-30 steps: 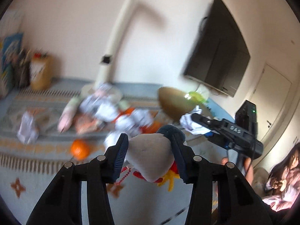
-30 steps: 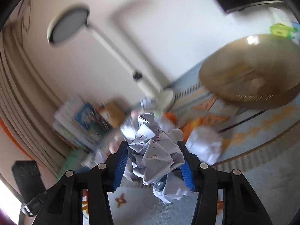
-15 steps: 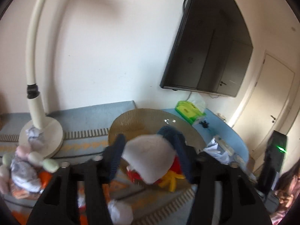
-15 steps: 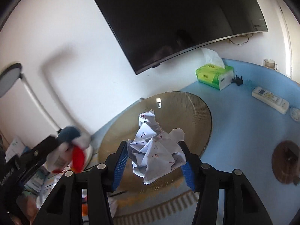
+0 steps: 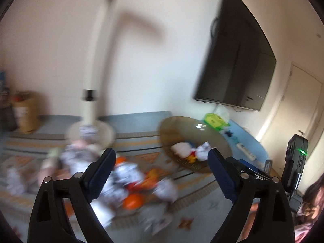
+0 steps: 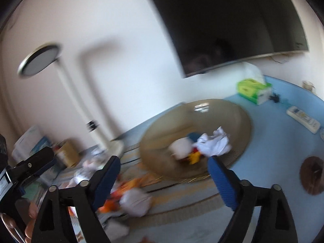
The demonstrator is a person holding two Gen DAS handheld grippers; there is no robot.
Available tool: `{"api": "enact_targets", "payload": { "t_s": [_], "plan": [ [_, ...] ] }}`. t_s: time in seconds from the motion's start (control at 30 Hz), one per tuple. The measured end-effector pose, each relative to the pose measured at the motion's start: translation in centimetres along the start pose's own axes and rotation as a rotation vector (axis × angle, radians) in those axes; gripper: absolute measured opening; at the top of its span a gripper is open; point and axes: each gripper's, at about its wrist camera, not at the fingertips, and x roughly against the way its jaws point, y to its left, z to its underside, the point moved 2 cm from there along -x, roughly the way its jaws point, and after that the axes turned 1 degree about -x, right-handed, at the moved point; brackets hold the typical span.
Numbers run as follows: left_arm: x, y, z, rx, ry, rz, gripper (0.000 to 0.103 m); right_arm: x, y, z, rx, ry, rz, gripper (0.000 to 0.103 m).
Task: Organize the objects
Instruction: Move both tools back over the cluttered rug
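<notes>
A big brown glass bowl (image 5: 212, 139) (image 6: 232, 117) stands on the table. In it lie a white, blue and red plush toy (image 5: 180, 148) (image 6: 180, 147) and a crumpled white paper (image 5: 202, 150) (image 6: 214, 143). My left gripper (image 5: 161, 174) is open and empty, above the patterned cloth, left of the bowl. My right gripper (image 6: 164, 179) is open and empty, in front of the bowl. A blurred pile of crumpled papers, toys and orange balls (image 5: 121, 174) (image 6: 129, 194) lies on the cloth.
A white lamp (image 5: 93, 93) (image 6: 81, 105) stands behind the pile. A dark TV (image 5: 237, 58) hangs on the wall. A green tissue box (image 6: 253, 89), a remote (image 6: 303, 118) and a brown coaster (image 6: 311, 175) lie on the blue table. A cardboard box (image 5: 25, 111) stands far left.
Both grippers opened. The plush toy left my left gripper and the crumpled paper left my right; both now lie in the bowl. Both grippers have drawn back from it.
</notes>
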Motion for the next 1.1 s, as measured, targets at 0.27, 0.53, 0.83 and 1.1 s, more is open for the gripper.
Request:
{"api": "enact_targets", "payload": {
  "t_s": [0.27,0.53,0.83,1.1],
  "plan": [
    [5.5,10.7,8.1,0.125,0.017,-0.234,0.102,-4.3,6.5,8.6,0.072,0.135,-0.083,0.088],
    [2.1,13.7,12.0,0.165,0.134,-0.247,0.102,-5.3,7.3,9.3,0.133,0.184,-0.076,0.103],
    [2.5,13.9,12.4,0.184,0.120,-0.212,0.102,-5.9,8.2,10.2,0.188,0.214,-0.032,0.103],
    [2.6,12.7,12.3,0.138,0.114,-0.195,0.102,-7.7,9.9,11.6,0.311,0.293,0.069,0.103]
  ]
}}
